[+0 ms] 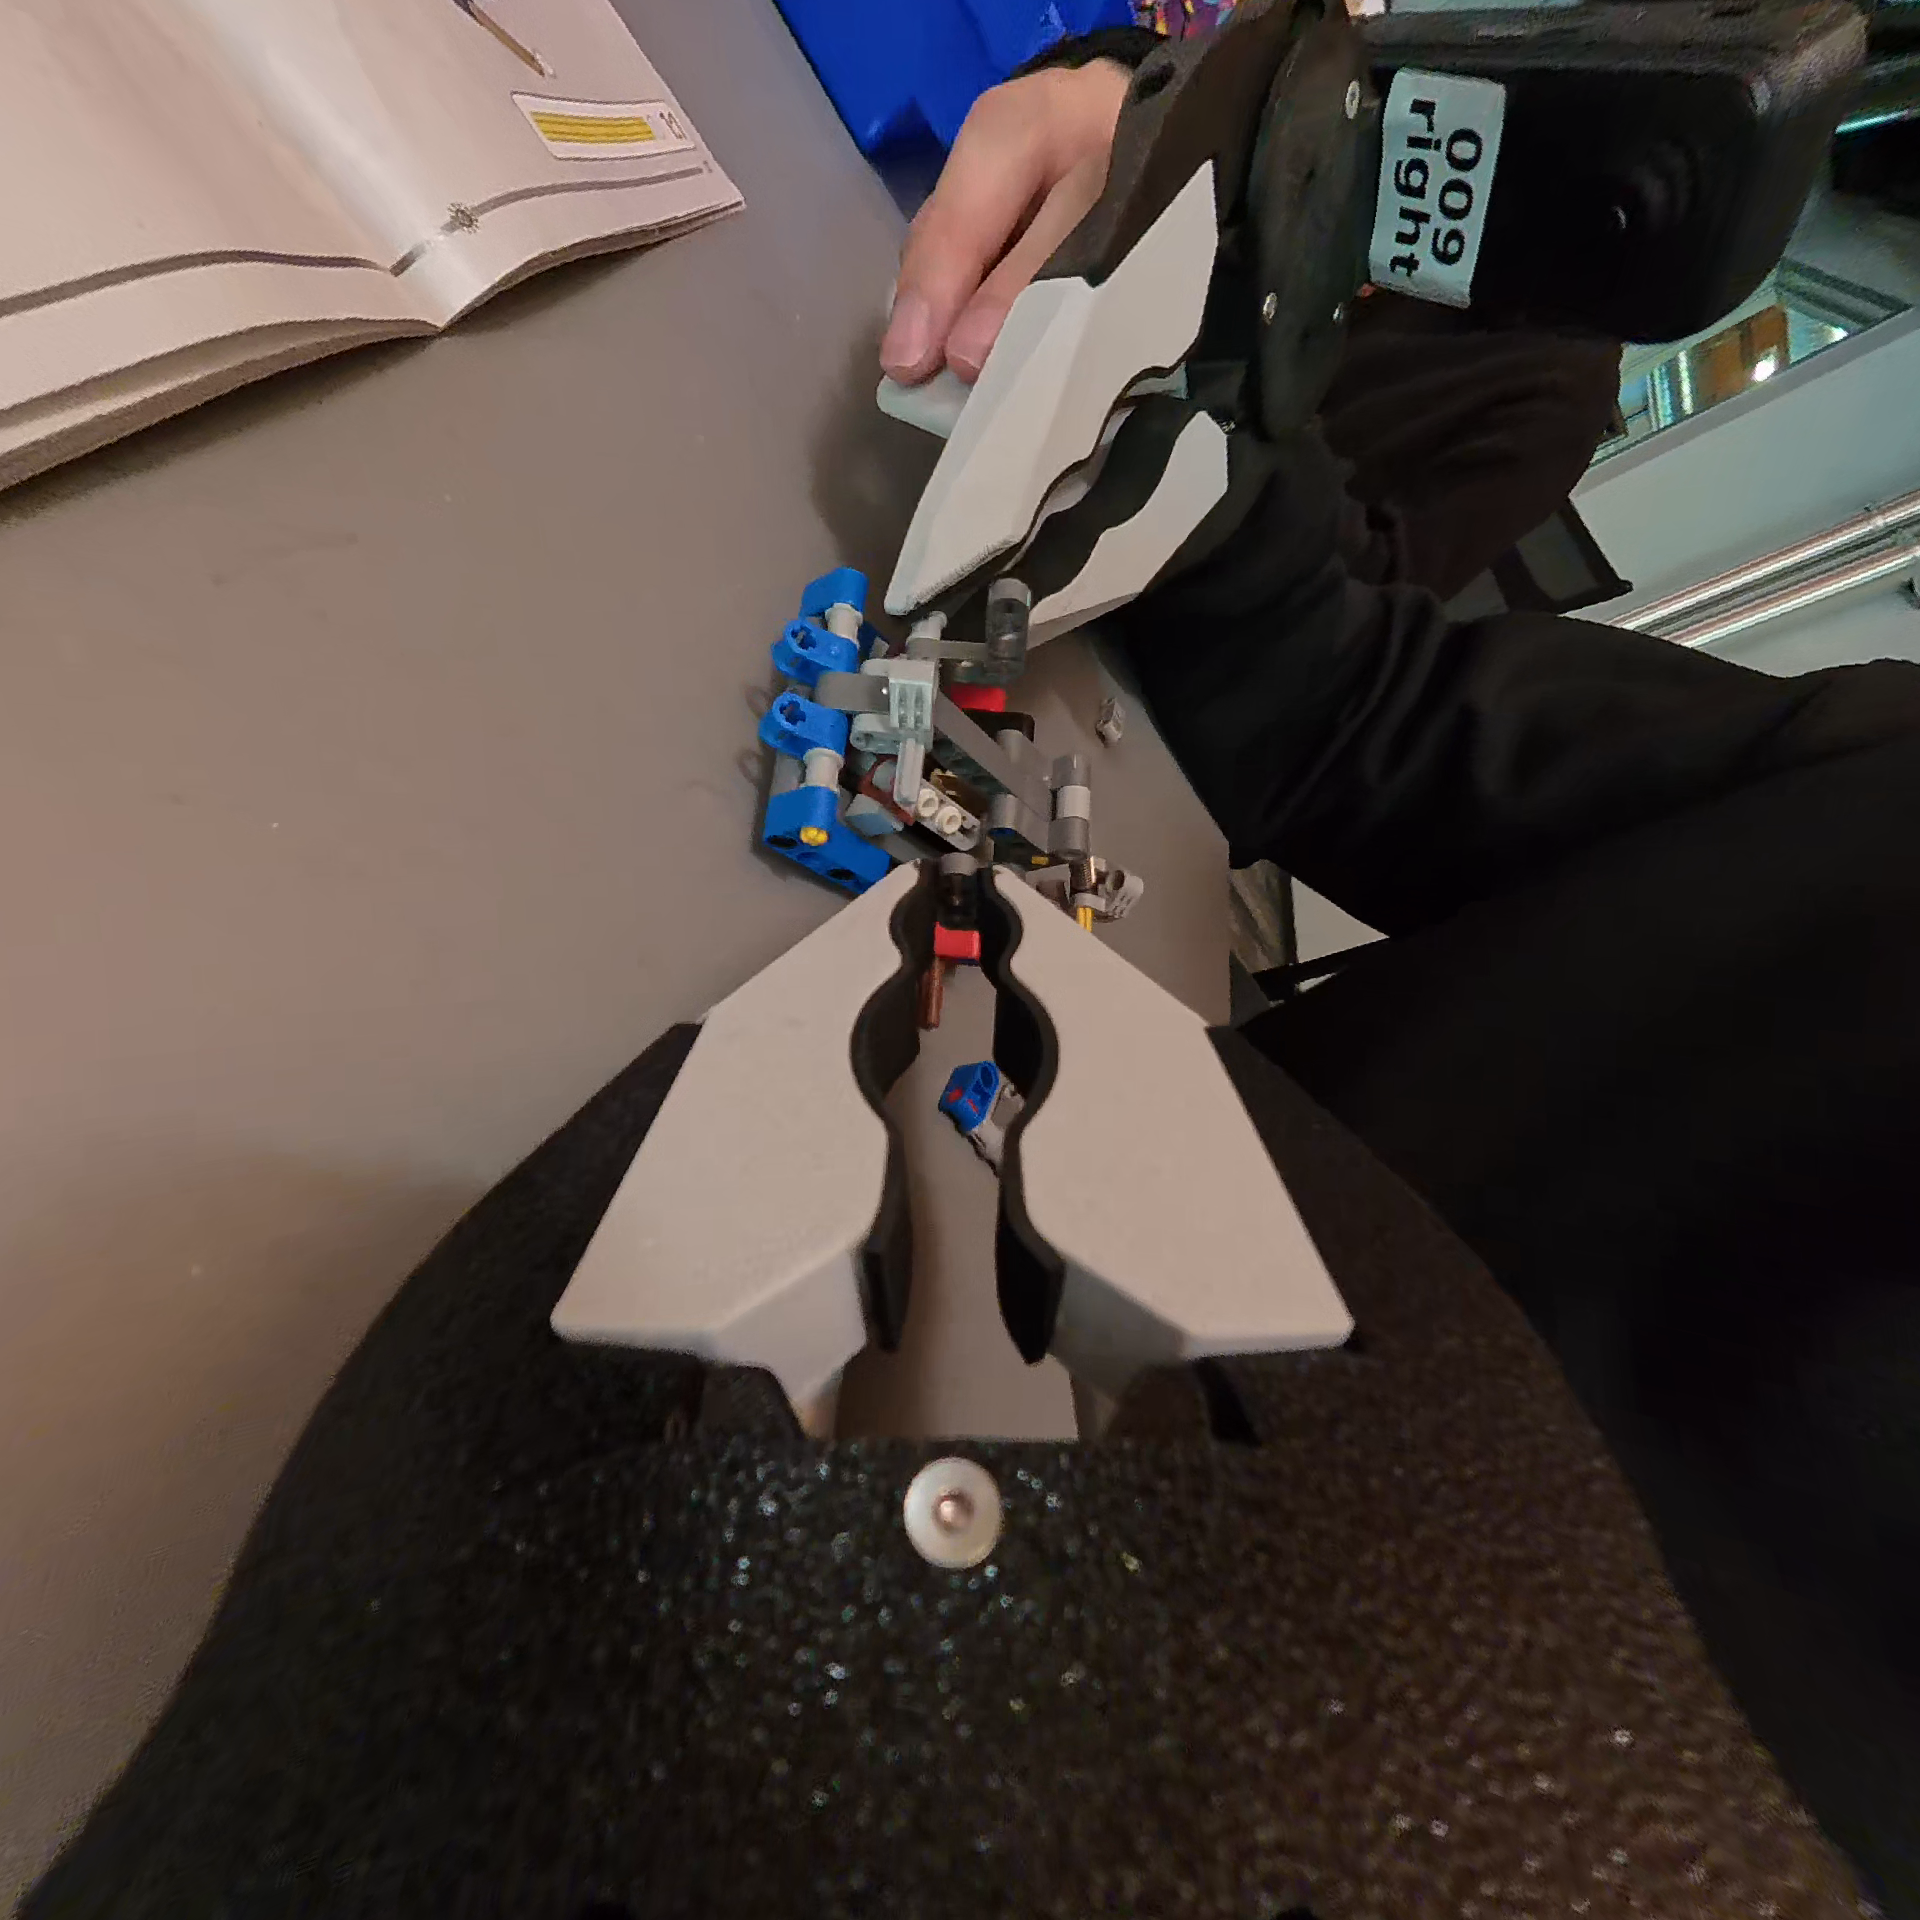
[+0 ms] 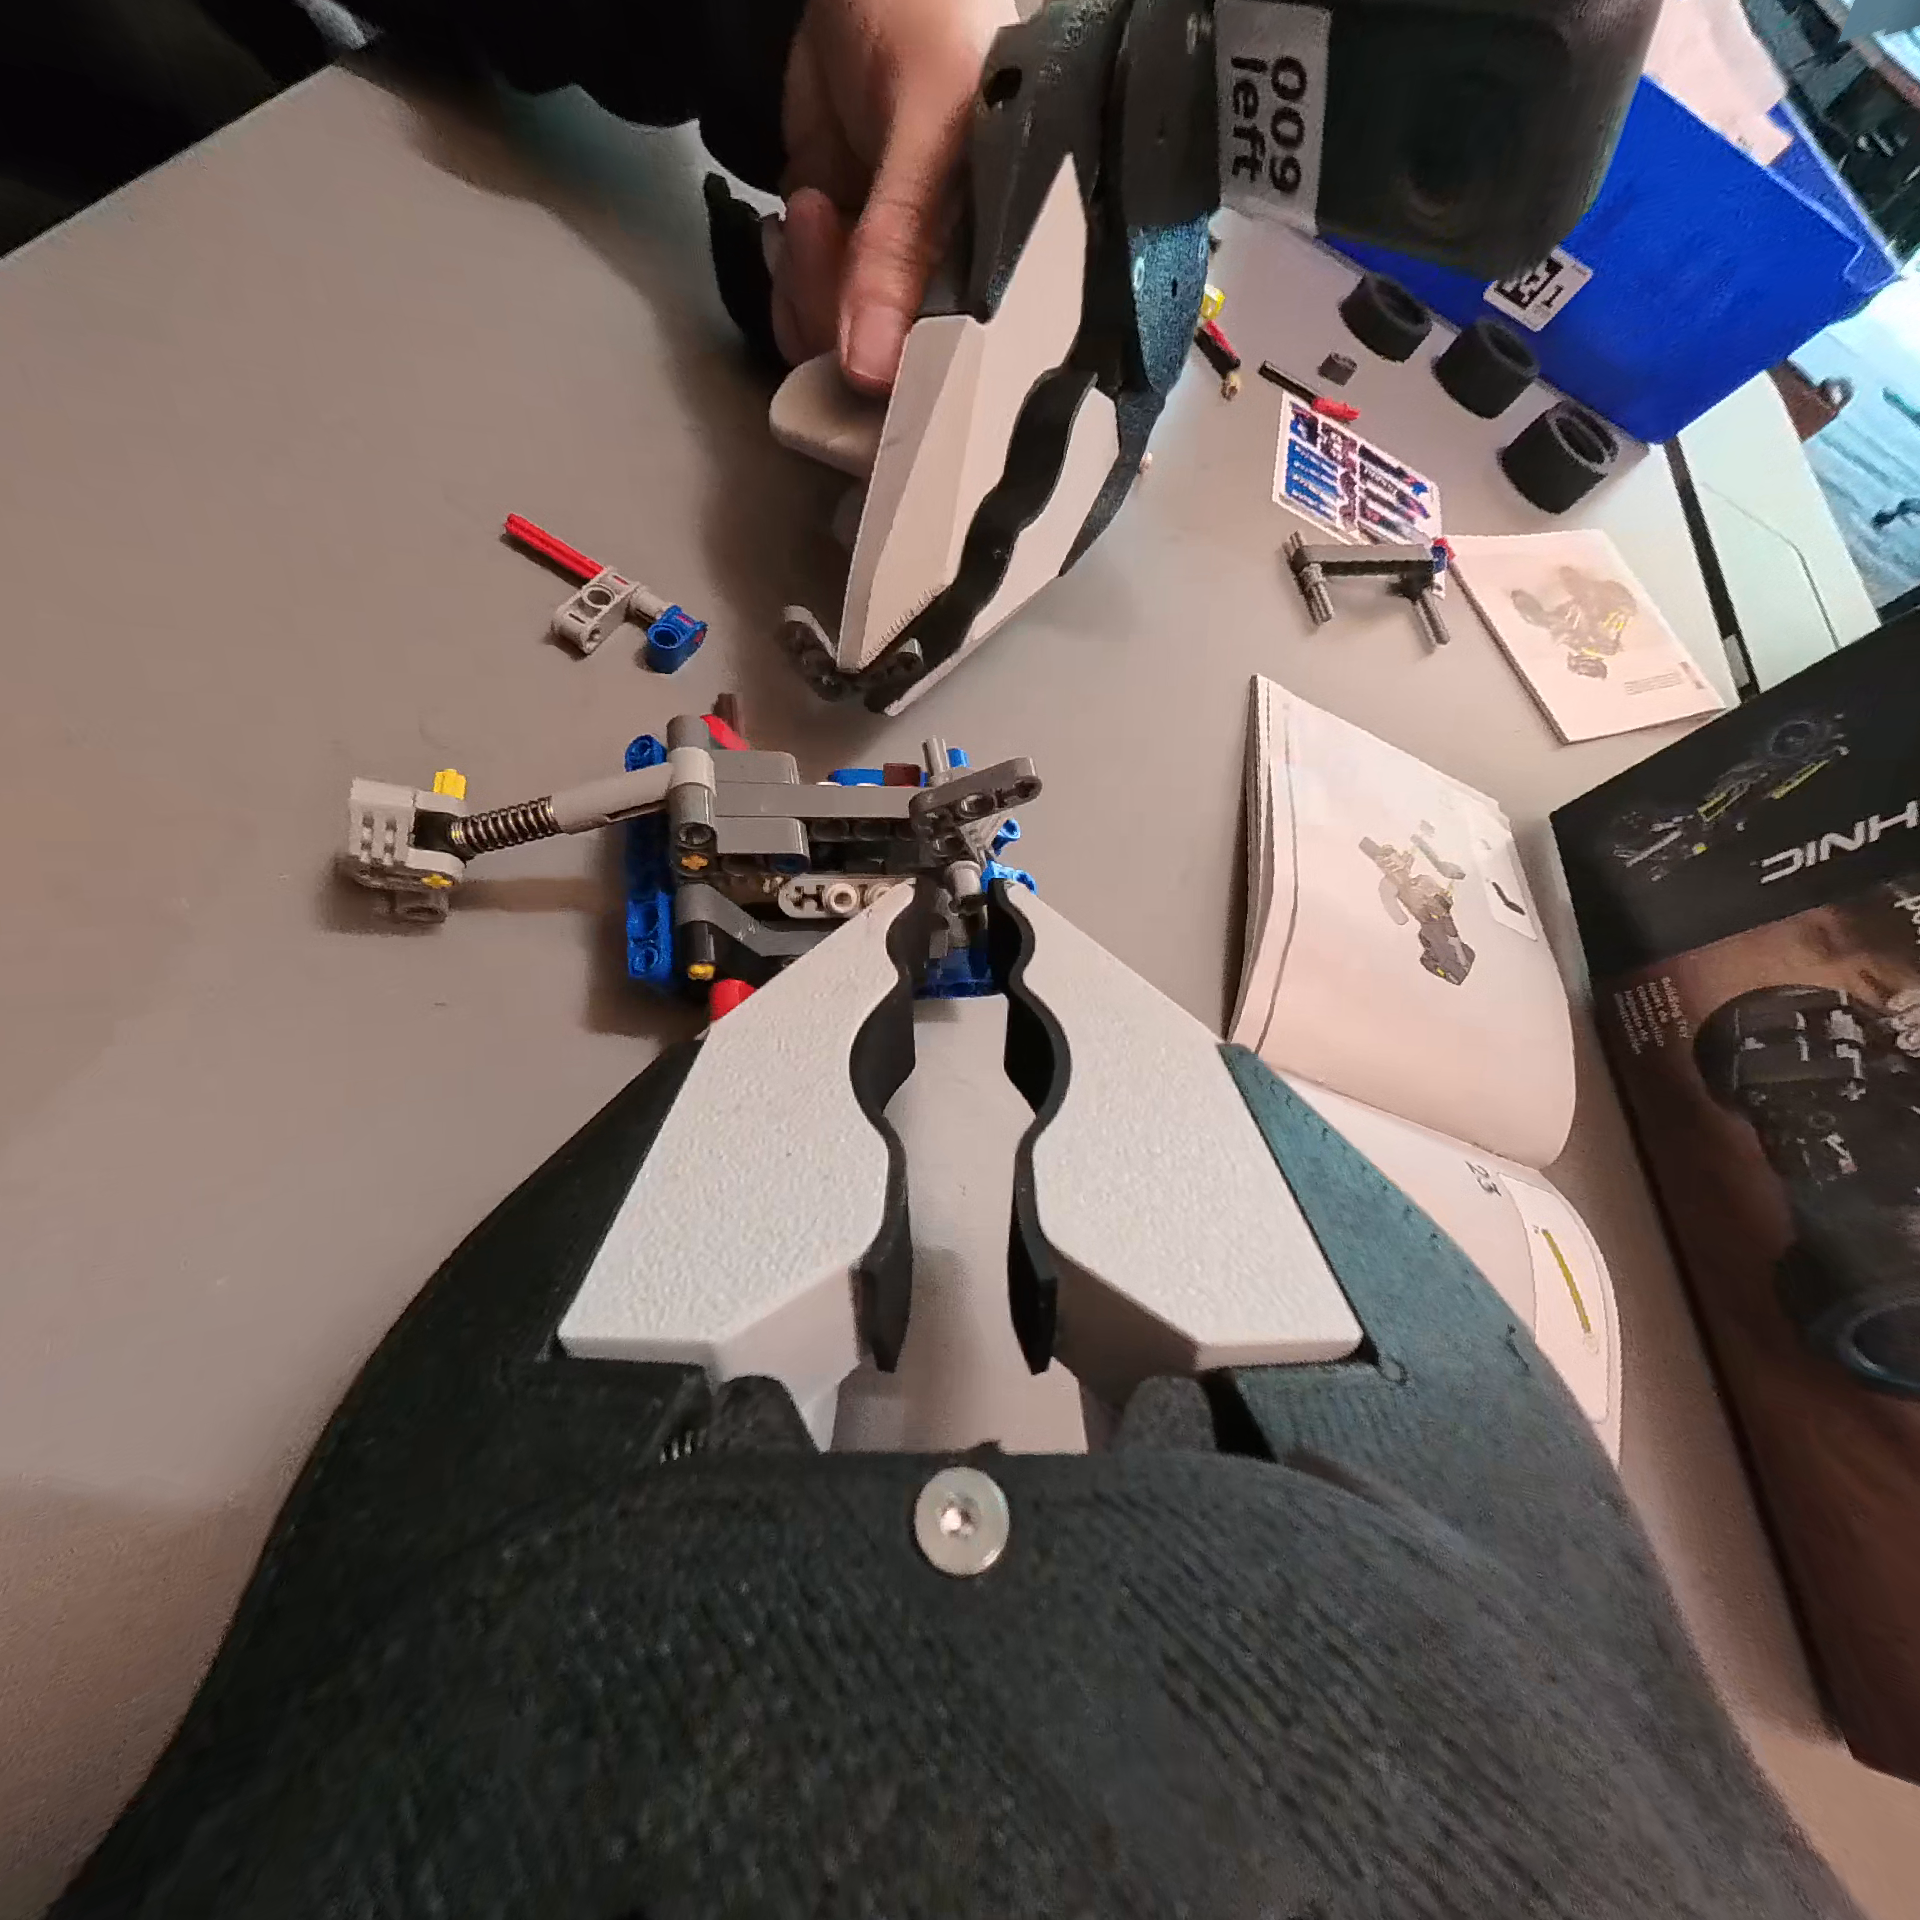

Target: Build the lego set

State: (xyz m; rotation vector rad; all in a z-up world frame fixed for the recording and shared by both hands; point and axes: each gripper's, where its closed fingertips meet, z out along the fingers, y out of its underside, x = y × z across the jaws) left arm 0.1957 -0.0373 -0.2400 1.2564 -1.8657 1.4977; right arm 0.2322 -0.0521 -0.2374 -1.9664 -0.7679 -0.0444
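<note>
Bench (image 2: 260, 436), grey, w/ blue-and-grey brick assembly (image 2: 790, 862) at centre. Left tongs (image 2: 868, 675) clamped on a dark grey perforated beam (image 2: 831, 665), just beyond the assembly's far side. Right tongs (image 2: 951, 899) narrowly parted around a small grey pin (image 2: 966, 883) at the assembly's near edge; pad contact can't be judged. Spring strut (image 2: 499, 826) juts left from assembly. Open instruction booklet (image 2: 1392, 904) to the right; loose red-axle piece (image 2: 603, 592) behind.

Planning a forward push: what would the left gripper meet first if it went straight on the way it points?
Probably the blue and grey brick assembly, just ahead of the left gripper and the dark beam it holds. Depth is unclear; the table might come first.
</note>
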